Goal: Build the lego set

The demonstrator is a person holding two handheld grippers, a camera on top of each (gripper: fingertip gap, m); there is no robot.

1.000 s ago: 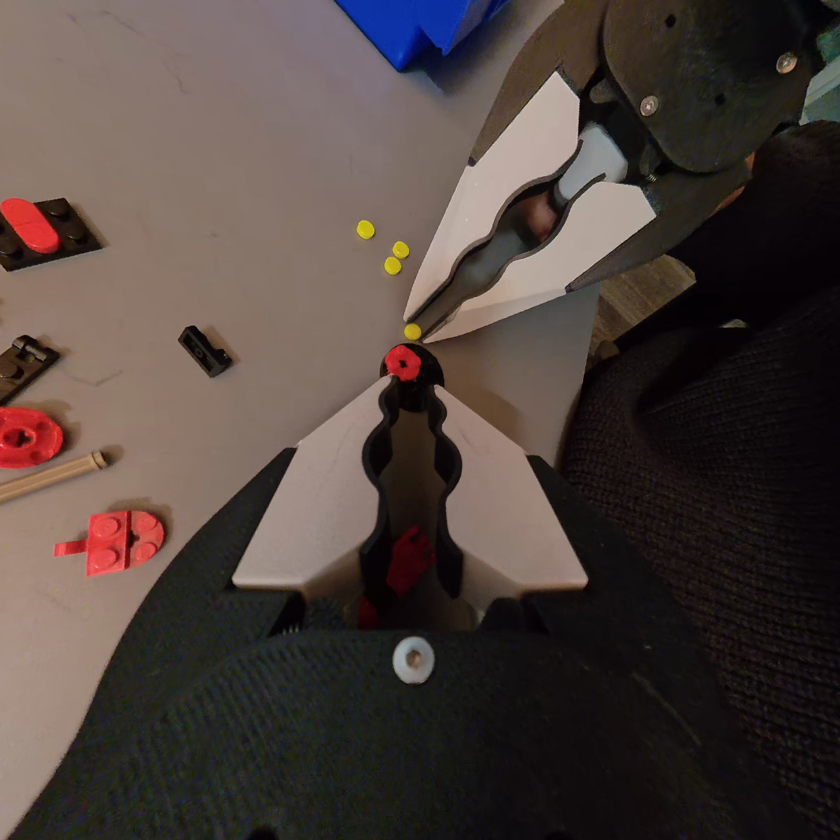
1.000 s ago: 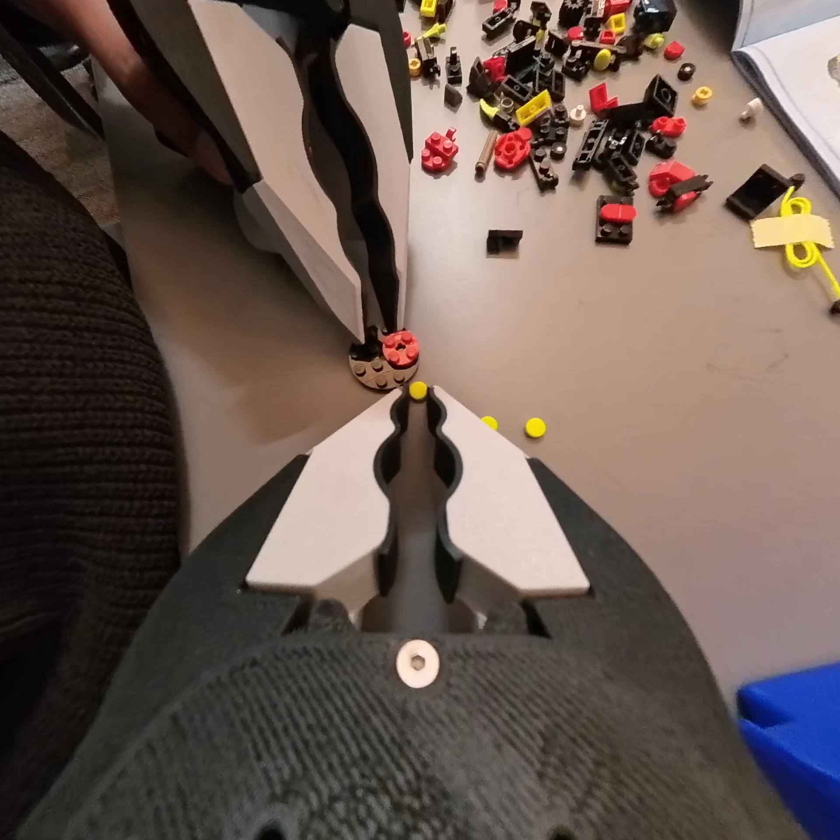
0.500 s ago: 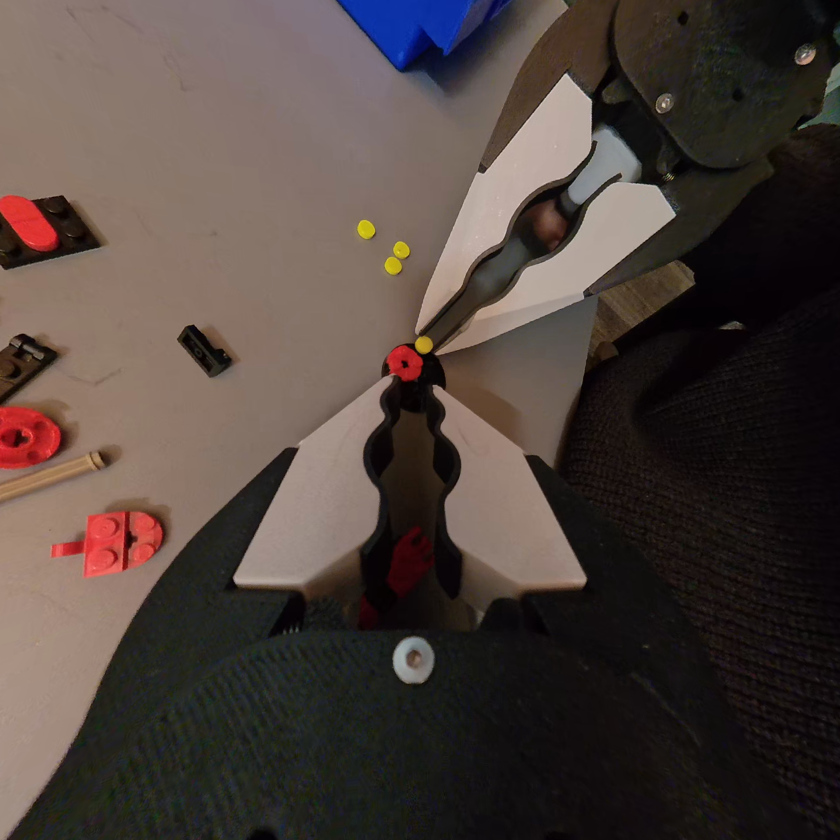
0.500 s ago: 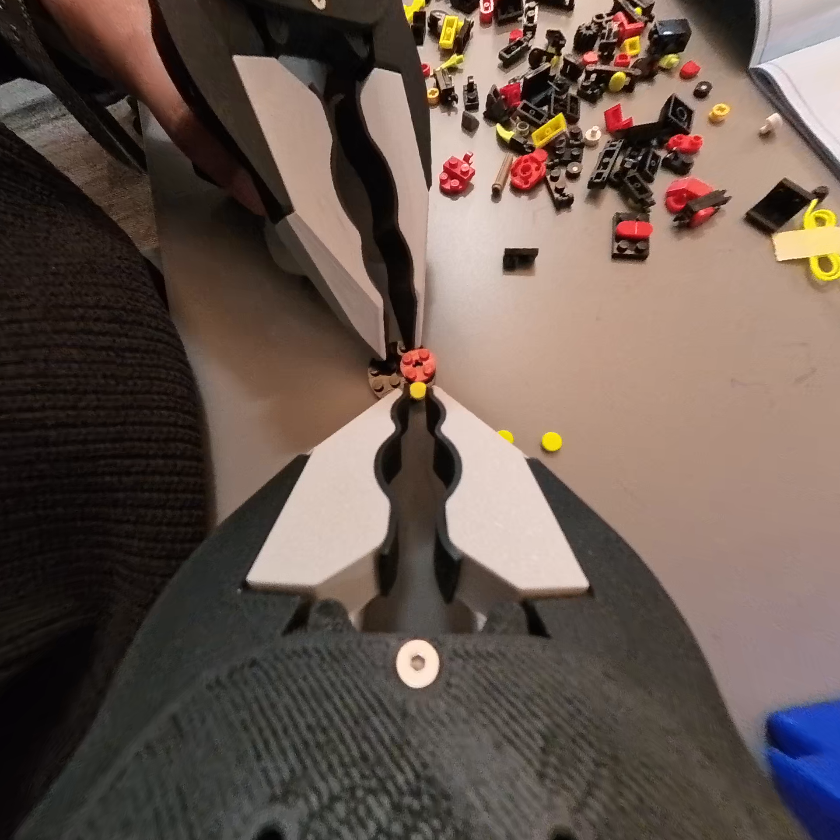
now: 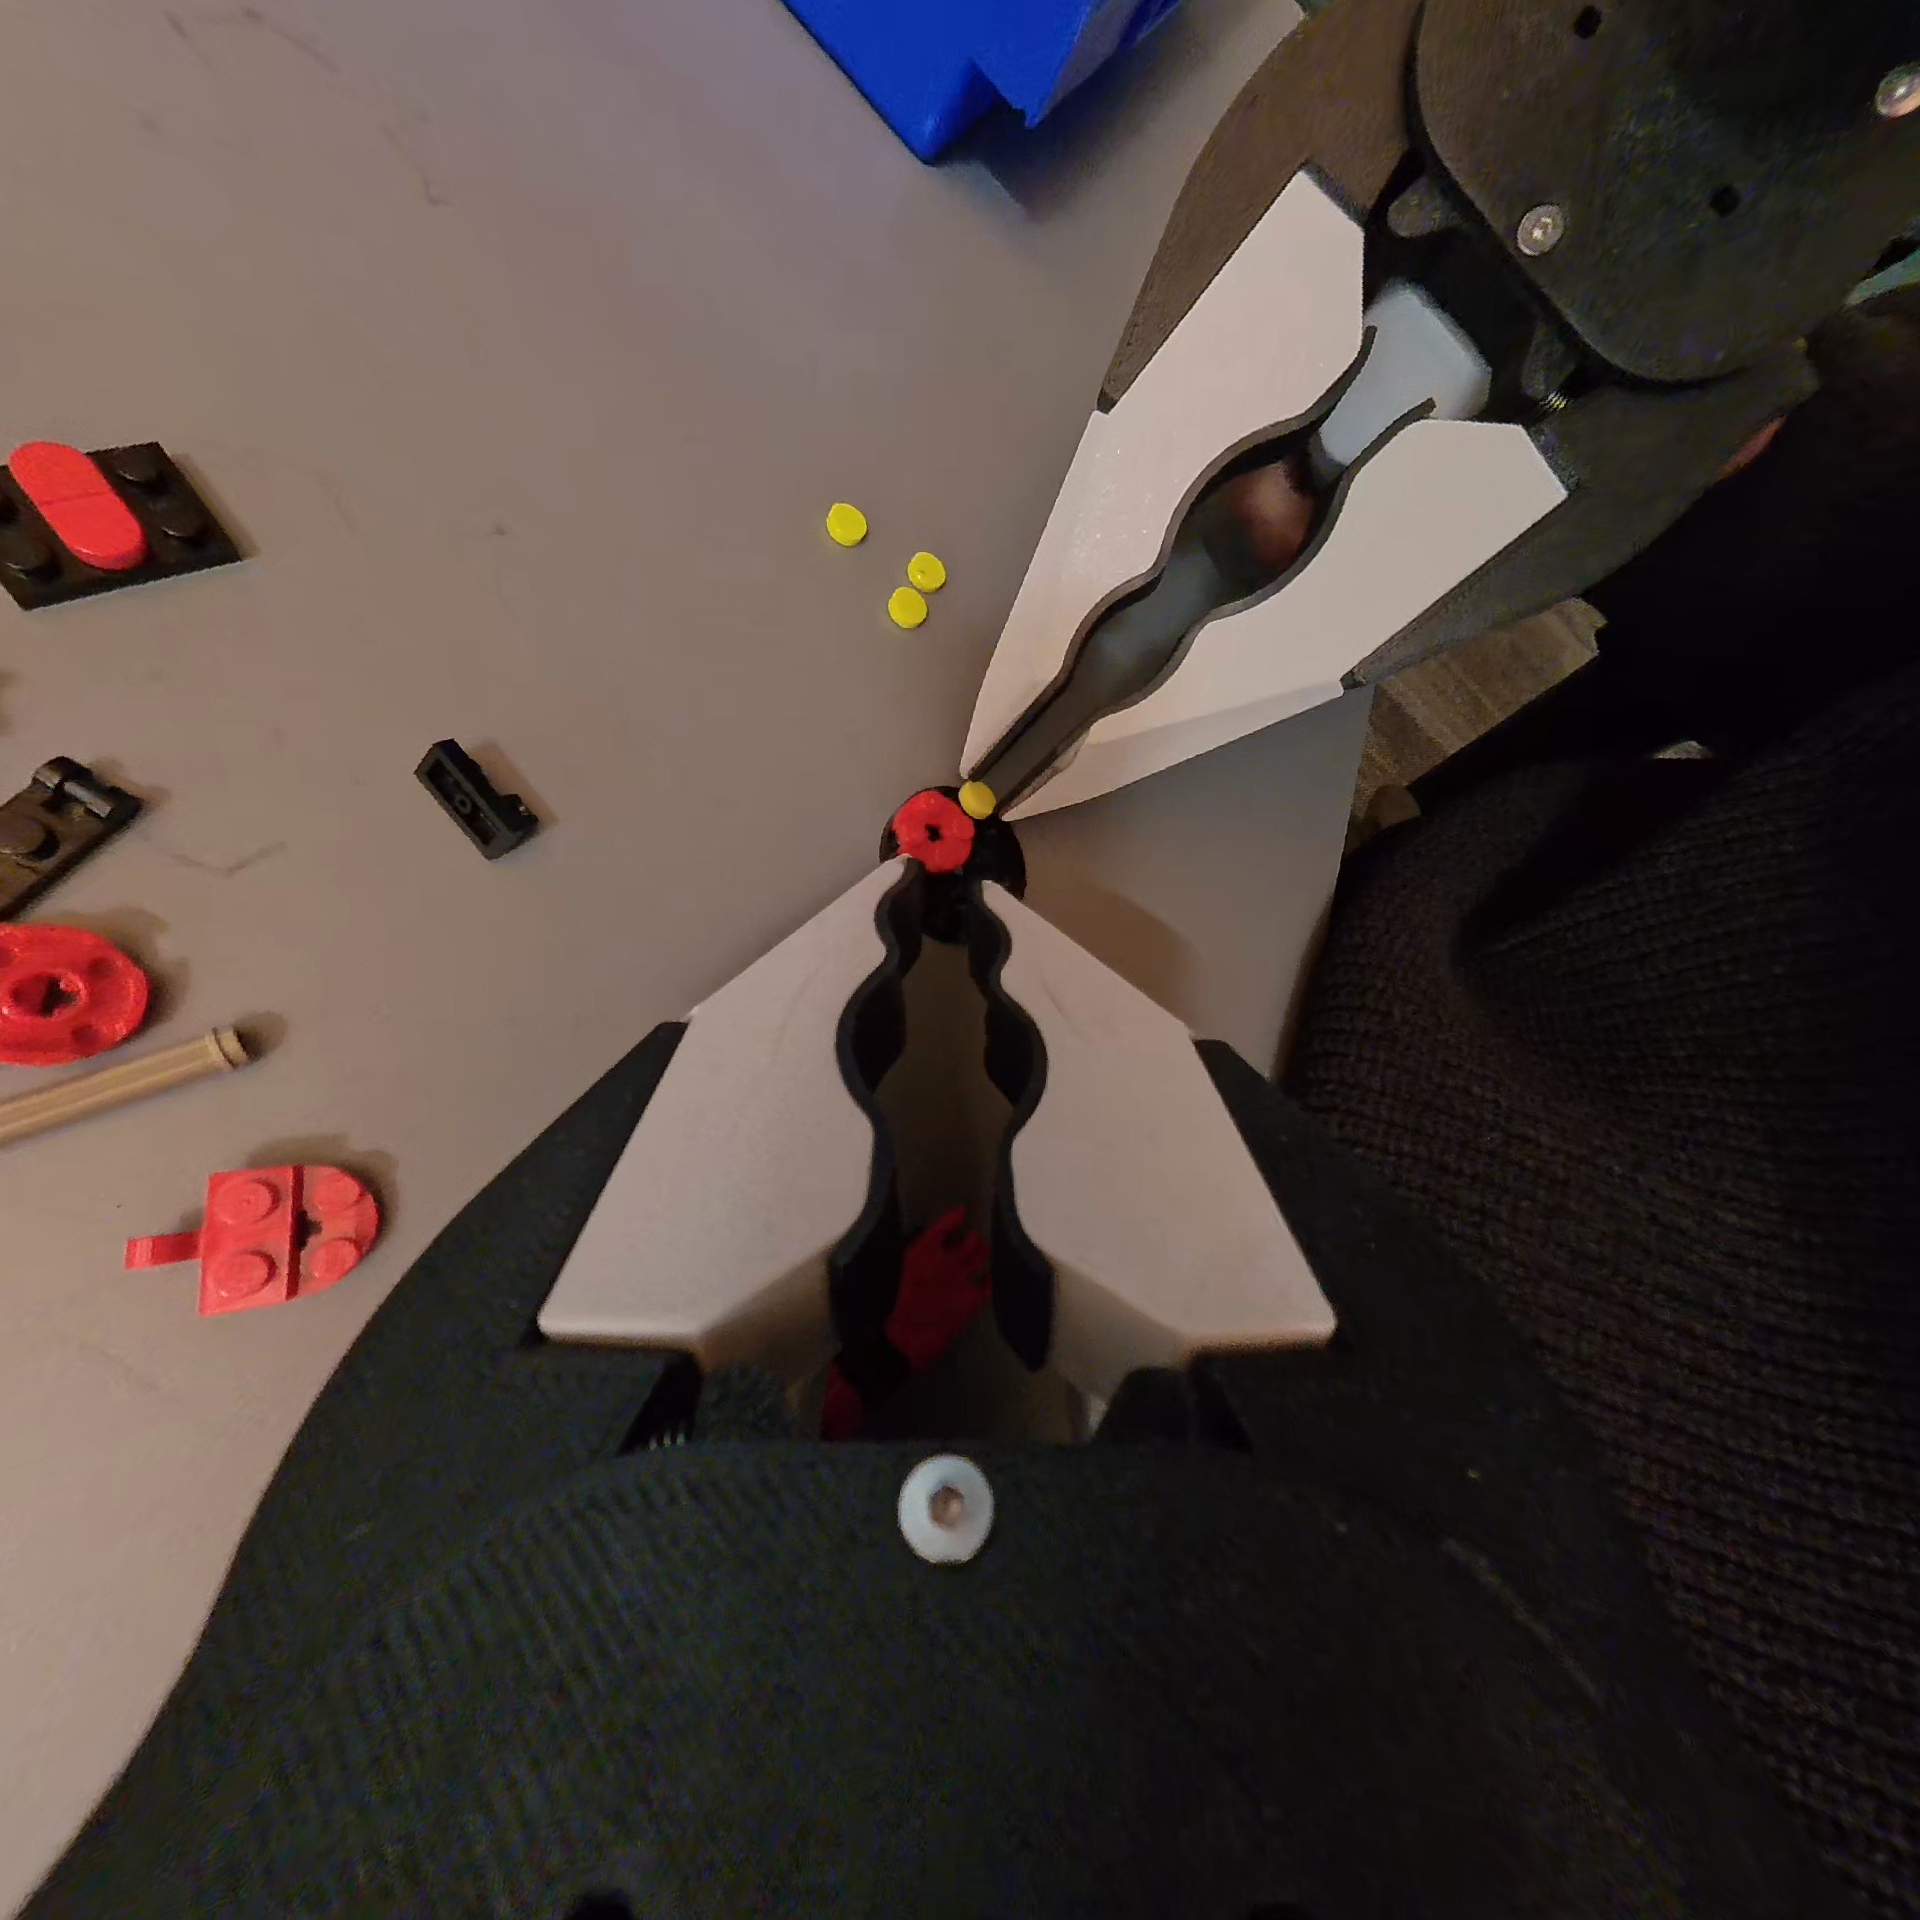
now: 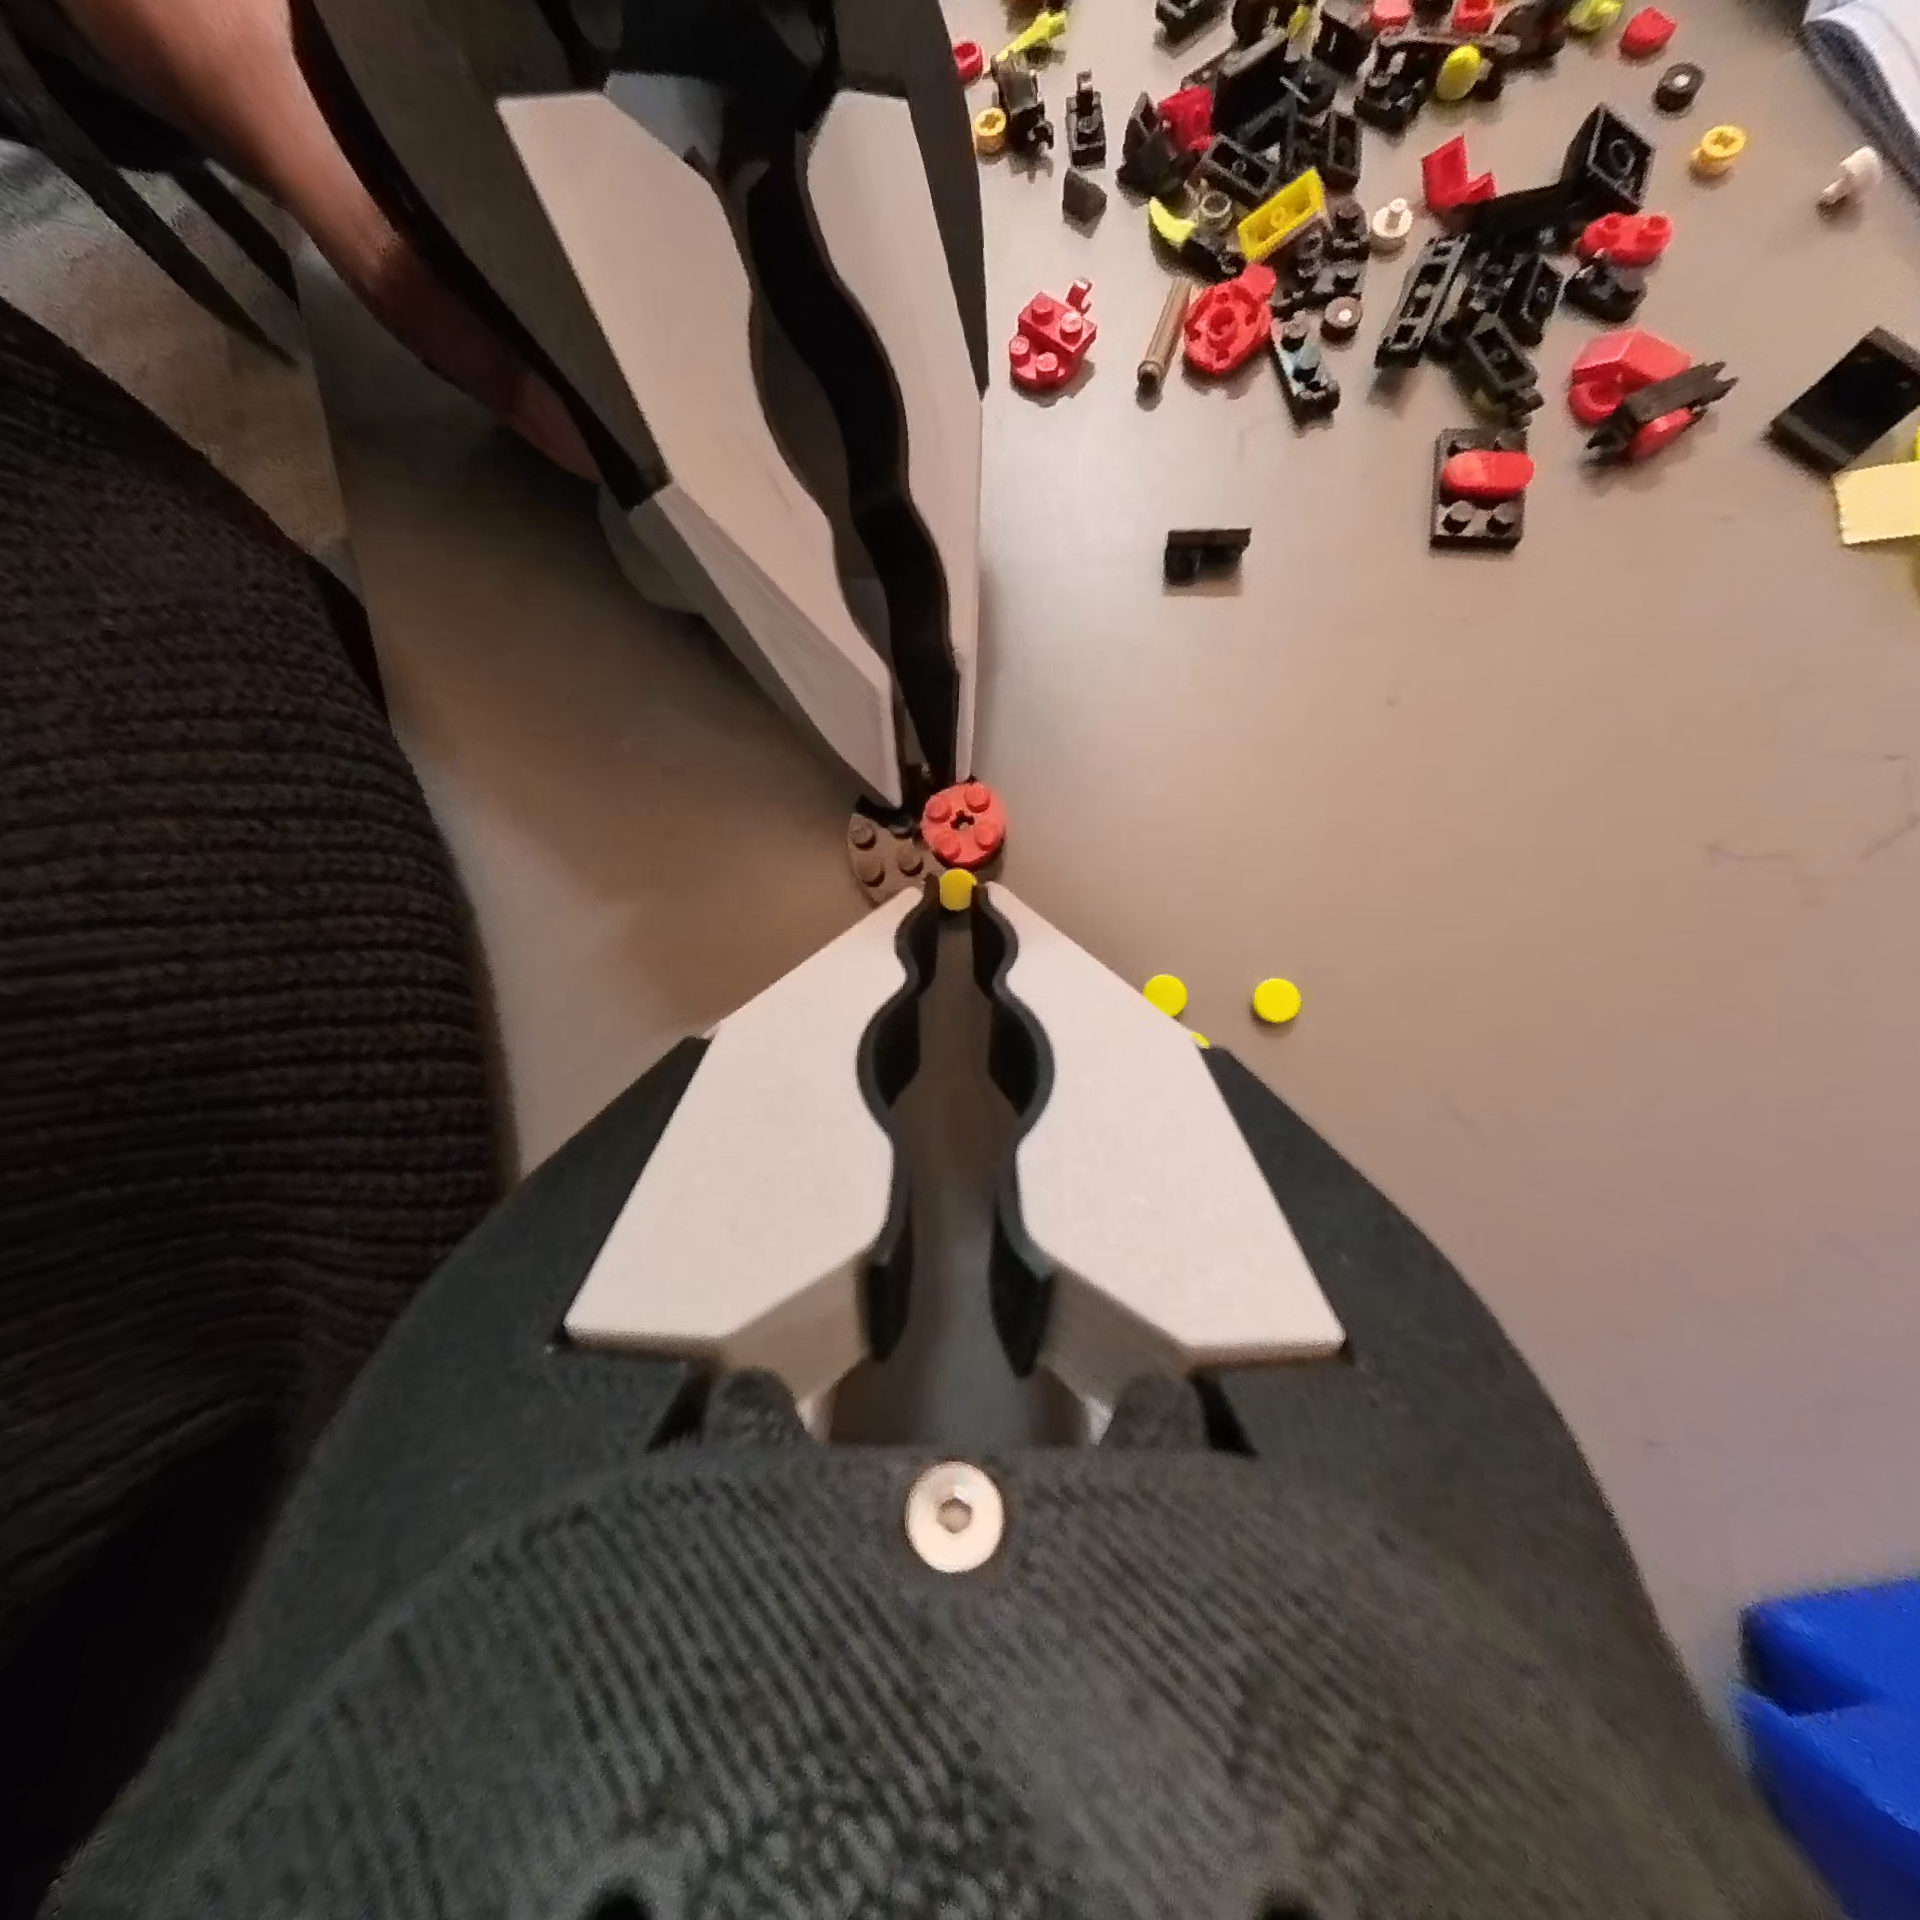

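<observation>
My left gripper (image 5: 943, 902) is shut on a black round plate (image 5: 1000, 854) that carries a red round brick (image 5: 933, 828). It holds this near the table's right edge. My right gripper (image 6: 957, 900) is shut on a small yellow round stud (image 6: 957, 890) and holds it right against the plate's edge, beside the red brick (image 6: 966, 824). In the left wrist view the right gripper (image 5: 983, 792) comes in from the upper right with the yellow stud (image 5: 977, 798) at its tip. The black plate (image 6: 883, 852) shows studs in the right wrist view.
Three loose yellow studs (image 5: 906, 607) lie on the grey table. Red and black pieces (image 5: 291, 1236) lie at the left. A large pile of pieces (image 6: 1455, 239) is farther off. A blue bin (image 5: 977, 62) stands at the back. A dark knitted sleeve (image 5: 1621, 1143) is at the right. The tips of both grippers are at nearly the same place.
My right gripper has brought the yellow stud from just beside the plate up against it, next to the red brick. The left gripper has held still.
</observation>
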